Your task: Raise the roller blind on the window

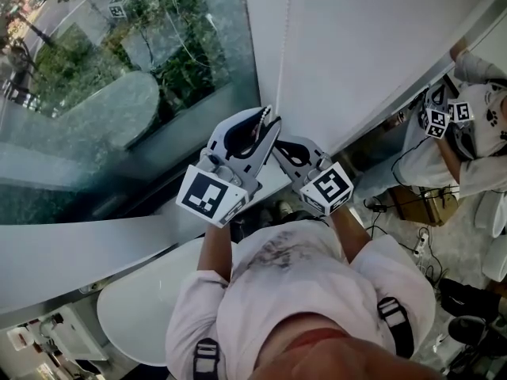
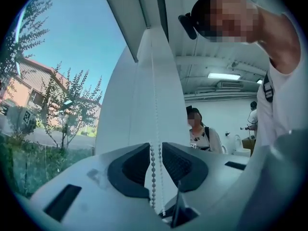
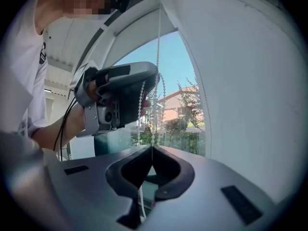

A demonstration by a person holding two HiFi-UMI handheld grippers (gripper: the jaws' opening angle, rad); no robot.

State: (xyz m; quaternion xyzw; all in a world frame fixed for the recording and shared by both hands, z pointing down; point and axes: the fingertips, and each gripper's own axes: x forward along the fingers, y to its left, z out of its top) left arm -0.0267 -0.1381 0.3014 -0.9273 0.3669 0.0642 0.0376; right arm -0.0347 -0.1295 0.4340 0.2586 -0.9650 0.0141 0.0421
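Head view: both grippers meet on the bead chain (image 1: 283, 46) at mid-frame, beside the window (image 1: 119, 77).
The left gripper (image 1: 267, 119) sits just above the right gripper (image 1: 279, 144), tips nearly touching. In the left gripper view its dark fingers (image 2: 130, 165) are pressed together on the chain, which runs up between them along a white panel. In the right gripper view the fingers (image 3: 168, 170) pinch the same chain at their tips, with a loose strand hanging below. The roller blind (image 1: 372, 46) fills the upper right as a white sheet, with the chain along its left edge. Another person (image 1: 467, 125) stands at far right.
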